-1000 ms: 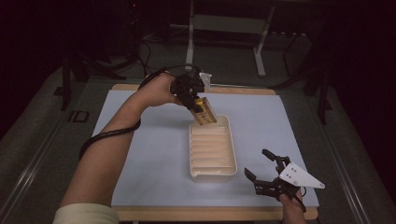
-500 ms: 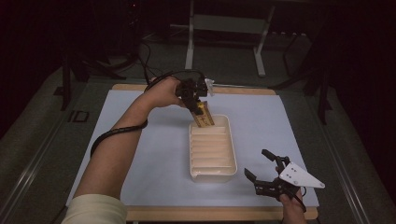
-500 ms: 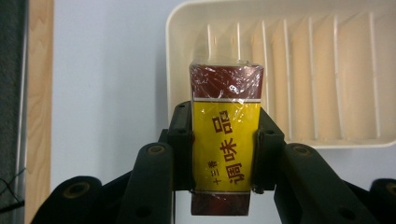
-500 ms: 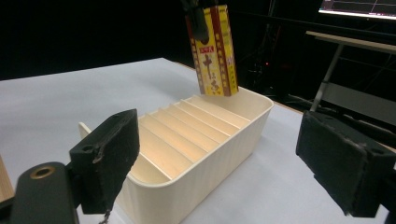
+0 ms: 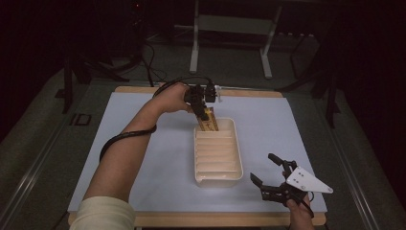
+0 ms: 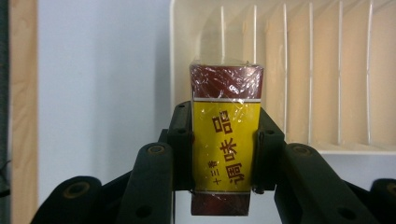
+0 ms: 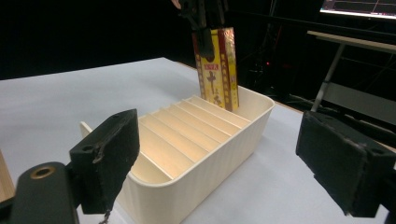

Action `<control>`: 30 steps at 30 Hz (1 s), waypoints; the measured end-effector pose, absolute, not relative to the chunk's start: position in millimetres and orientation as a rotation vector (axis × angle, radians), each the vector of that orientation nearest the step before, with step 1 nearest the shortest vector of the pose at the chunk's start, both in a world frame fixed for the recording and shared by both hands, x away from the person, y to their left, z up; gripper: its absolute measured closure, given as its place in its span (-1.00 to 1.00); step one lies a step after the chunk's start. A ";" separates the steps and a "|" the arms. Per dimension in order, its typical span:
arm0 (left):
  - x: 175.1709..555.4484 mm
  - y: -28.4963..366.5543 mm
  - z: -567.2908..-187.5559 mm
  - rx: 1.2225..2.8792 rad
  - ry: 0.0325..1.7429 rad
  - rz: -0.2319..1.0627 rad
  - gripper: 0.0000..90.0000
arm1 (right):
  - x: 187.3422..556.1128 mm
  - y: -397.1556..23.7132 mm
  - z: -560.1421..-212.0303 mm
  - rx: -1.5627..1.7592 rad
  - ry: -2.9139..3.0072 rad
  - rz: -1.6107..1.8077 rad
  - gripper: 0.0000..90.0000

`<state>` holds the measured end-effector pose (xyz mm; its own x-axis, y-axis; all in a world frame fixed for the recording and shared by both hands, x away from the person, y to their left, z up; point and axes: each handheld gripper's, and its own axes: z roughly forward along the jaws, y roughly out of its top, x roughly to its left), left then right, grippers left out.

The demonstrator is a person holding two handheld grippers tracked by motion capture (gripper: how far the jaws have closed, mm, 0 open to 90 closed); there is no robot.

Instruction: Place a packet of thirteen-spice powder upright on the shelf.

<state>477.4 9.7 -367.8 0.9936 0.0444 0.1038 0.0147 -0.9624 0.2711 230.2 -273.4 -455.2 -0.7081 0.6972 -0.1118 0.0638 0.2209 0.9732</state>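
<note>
A yellow and dark red wrapped box [image 6: 226, 140] with printed characters is clamped between the jaws of my left gripper [image 6: 226, 154]. In the high view the left gripper [image 5: 203, 111] holds the box [image 5: 209, 124] tilted, its lower end dipping into the far end of a cream slotted tray [image 5: 239, 158]. The right gripper view shows the box [image 7: 217, 70] standing in the farthest slot of the tray [image 7: 224, 154]. My right gripper [image 5: 262, 167] rests open near the table's front right, right of the tray, nothing between its pads [image 7: 109, 158].
The tray sits mid-table on a pale blue mat [image 5: 143, 158] over a wooden tabletop [image 5: 239, 92]. Its other slots hold nothing. A black cable [image 5: 119, 139] loops around the left forearm. A metal stand [image 5: 230, 28] is on the dark floor beyond the table.
The left hand has come down and slightly toward the tray, bringing the box's lower end into the far slot. The right gripper has stayed where it was.
</note>
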 end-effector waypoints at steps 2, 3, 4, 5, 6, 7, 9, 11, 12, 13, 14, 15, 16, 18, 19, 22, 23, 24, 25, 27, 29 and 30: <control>478.9 6.8 -372.3 2.874 0.045 0.146 0.51 | 230.3 -273.4 -455.2 0.699 1.957 1.522 -0.70; 479.1 5.1 -375.2 2.879 0.055 0.143 0.51 | 230.4 -273.4 -455.2 0.699 1.957 1.522 -0.70; 479.6 3.3 -377.7 2.887 0.045 0.145 0.51 | 230.6 -273.5 -455.3 0.699 1.958 1.521 -0.70; 479.7 2.0 -380.6 2.886 0.042 0.144 0.51 | 230.7 -273.5 -455.4 0.700 1.957 1.521 -0.70; 480.2 0.6 -382.8 2.885 0.040 0.142 0.51 | 230.8 -273.6 -455.4 0.699 1.958 1.521 -0.70; 480.5 -0.2 -384.9 2.878 0.036 0.146 0.50 | 230.8 -273.7 -455.3 0.699 1.958 1.521 -0.70; 482.3 -1.2 -389.5 2.852 0.042 0.132 0.50 | 231.0 -273.9 -455.4 0.698 1.959 1.523 -0.70; 484.3 -2.1 -394.7 2.843 0.046 0.117 0.50 | 231.1 -273.7 -455.5 0.697 1.959 1.523 -0.70; 485.2 -2.7 -397.8 2.834 0.053 0.116 0.50 | 231.1 -273.6 -455.6 0.695 1.960 1.523 -0.70; 486.0 -3.7 -400.9 2.834 0.056 0.103 0.50 | 231.0 -273.5 -455.6 0.694 1.961 1.522 -0.70; 485.9 -5.1 -404.1 2.833 0.057 0.101 0.50 | 230.9 -273.5 -455.4 0.692 1.962 1.523 -0.70; 486.2 -6.4 -407.2 2.830 0.054 0.106 0.50 | 230.9 -273.5 -455.4 0.692 1.962 1.523 -0.70; 487.0 -7.8 -410.4 2.825 0.056 0.097 0.50 | 230.9 -273.5 -455.4 0.691 1.962 1.523 -0.70; 488.7 -9.2 -412.2 2.773 0.061 0.094 0.50 | 231.1 -273.5 -455.5 0.693 1.963 1.525 -0.70; 489.6 -10.1 -413.2 2.756 0.060 0.094 0.50 | 231.3 -273.5 -455.6 0.692 1.962 1.525 -0.70; 490.0 -12.0 -418.1 2.689 0.055 0.098 0.48 | 231.2 -273.3 -455.6 0.691 1.964 1.525 -0.70; 489.4 -12.2 -420.8 2.673 0.031 0.117 0.46 | 231.0 -273.2 -455.5 0.689 1.964 1.525 -0.70; 488.7 -11.9 -424.6 2.653 0.008 0.134 0.43 | 230.8 -273.2 -455.4 0.688 1.965 1.524 -0.70; 488.6 -11.8 -428.2 2.645 0.000 0.135 0.41 | 230.7 -273.3 -455.4 0.686 1.965 1.523 -0.70; 488.7 -11.7 -435.4 2.641 0.017 0.130 0.39 | 230.7 -273.5 -455.5 0.687 1.966 1.524 -0.70; 488.7 -10.4 -438.0 2.628 0.028 0.121 0.41 | 231.1 -273.6 -455.6 0.686 1.966 1.525 -0.70; 488.9 -9.8 -437.9 2.617 0.036 0.107 0.41 | 231.2 -273.5 -455.8 0.688 1.968 1.527 -0.70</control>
